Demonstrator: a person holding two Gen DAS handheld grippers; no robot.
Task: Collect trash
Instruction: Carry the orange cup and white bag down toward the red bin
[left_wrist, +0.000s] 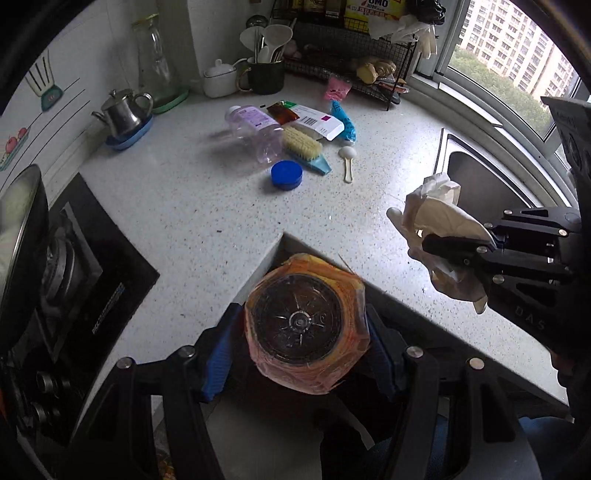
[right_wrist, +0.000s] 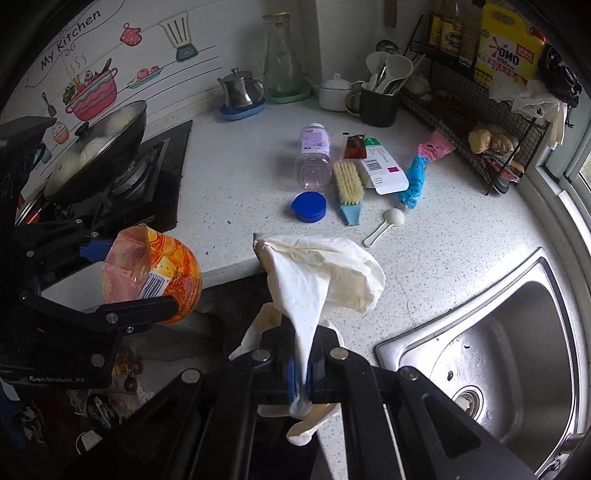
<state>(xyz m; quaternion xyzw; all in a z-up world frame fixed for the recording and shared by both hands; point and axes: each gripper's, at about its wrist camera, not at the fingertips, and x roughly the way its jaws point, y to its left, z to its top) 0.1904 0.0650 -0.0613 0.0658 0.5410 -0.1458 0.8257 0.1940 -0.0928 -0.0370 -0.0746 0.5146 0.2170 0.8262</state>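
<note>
**Both tools loaded, and the drop spot is below the worktop notch**

Taking the worktop (right_wrist: 229, 192) as the landmark: it's a big speckled slab with a notch cut into its front edge, and both tools hang right at that notch. Past the edge, down on the floor side in the right wrist view, there's a dark mess that could be a bin or bag, but I can't tell for sure.

The left tool (left_wrist: 306, 325) is closed around an orange-labelled plastic bottle (left_wrist: 306, 317), bottom end facing the camera, so its long axis runs straight out away from the tool. It sits just off the worktop's edge, over the notch.

The right tool (right_wrist: 301, 365) is clamped tight on a crumpled white glove (right_wrist: 325, 273), which flops up and forward over the worktop's front edge, with a tail dangling under the pads.

My guess is the next move is down and inward from the worktop edge, and the left tool looks nearer to that gap.

Still out in the middle of the worktop, well apart from both tools: clear bottle (right_wrist: 314, 158), blue lid (right_wrist: 309, 206), small white scoop (right_wrist: 384, 225).
</note>
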